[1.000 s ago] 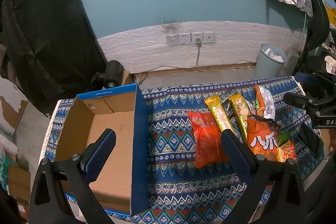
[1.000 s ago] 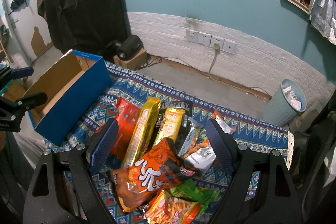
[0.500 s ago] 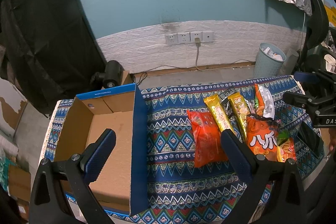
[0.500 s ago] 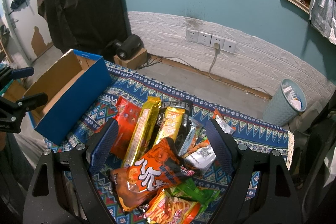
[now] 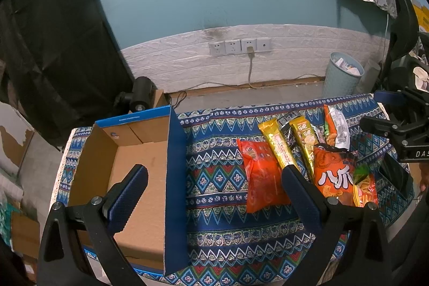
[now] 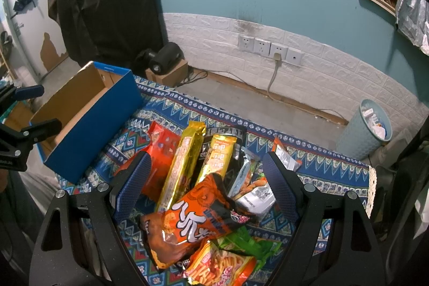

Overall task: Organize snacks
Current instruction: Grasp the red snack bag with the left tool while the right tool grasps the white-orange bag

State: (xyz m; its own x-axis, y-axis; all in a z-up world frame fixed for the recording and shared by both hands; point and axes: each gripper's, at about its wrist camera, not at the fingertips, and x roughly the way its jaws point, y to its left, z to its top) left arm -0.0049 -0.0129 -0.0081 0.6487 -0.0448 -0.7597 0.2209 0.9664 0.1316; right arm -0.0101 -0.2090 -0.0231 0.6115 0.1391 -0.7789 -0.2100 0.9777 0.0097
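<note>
The open blue cardboard box with a brown inside (image 5: 139,173) stands on the patterned blue tablecloth (image 5: 219,178) and serves as the landmark here. To the right of that box, apart from its blue side wall, a heap of snack packets lies on the cloth. Nearest the box is a flat red-orange foil packet (image 5: 261,176). Just beyond it, farther from the box, lie a long gold wrapper (image 6: 183,165) and a shorter gold wrapper (image 6: 218,158), side by side. An orange crisp bag with large white characters (image 6: 191,219) rests on top of the heap, overlapping the lower ends of both gold wrappers. At the side of the heap farthest from the box sits a silver-grey packet (image 6: 254,196), and below the orange bag a green-and-yellow bag of stick snacks (image 6: 222,262), though its printing is hard to read.

The left gripper (image 5: 214,195) hangs with its blue-padded jaws spread wide, one over the box floor and one over the red-orange packet, pinching nothing. The right gripper (image 6: 206,186) is likewise spread wide above the heap, straddling the gold wrappers and the orange bag, gripping none of them.
</note>
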